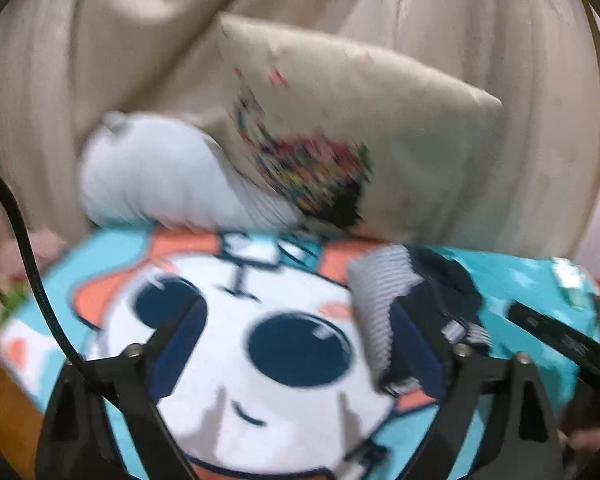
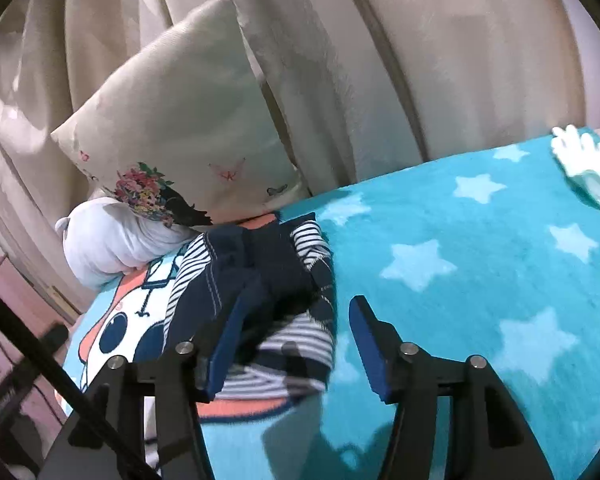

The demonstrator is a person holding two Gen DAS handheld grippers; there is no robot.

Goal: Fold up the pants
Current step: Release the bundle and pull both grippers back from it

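Cream curtains (image 2: 380, 60) are hanging in long folds across the whole background of both views. In front of them a turquoise blanket (image 2: 480, 280) printed with pale stars is covering a bed, and a big cartoon face with dark round eyes is showing on its left part. A cream pillow (image 2: 172, 120) with a bright flower bouquet and small butterflies is leaning tilted against the curtains at the blanket's far edge. A white stuffed bundle (image 2: 108, 244) is lying just beside the pillow's lower corner, touching it.

The pants (image 2: 260, 292), navy with grey-and-white striped parts, are sitting in a folded bundle on the blanket, over the right edge of the cartoon face and near the pillow.

The right gripper (image 2: 296, 344) is hanging above the near end of the pants with its blue-padded jaws apart. The left pad is lying over the fabric in the picture, the right pad is standing clear over bare blanket, and nothing is being squeezed.

In the blurred left wrist view, the left gripper (image 1: 300, 344) is hovering over the cartoon face with its jaws spread wide and holding nothing; the pants (image 1: 380, 300) are showing just behind its right finger.

A small white glove-shaped object (image 2: 580, 160) is lying at the blanket's far right corner.
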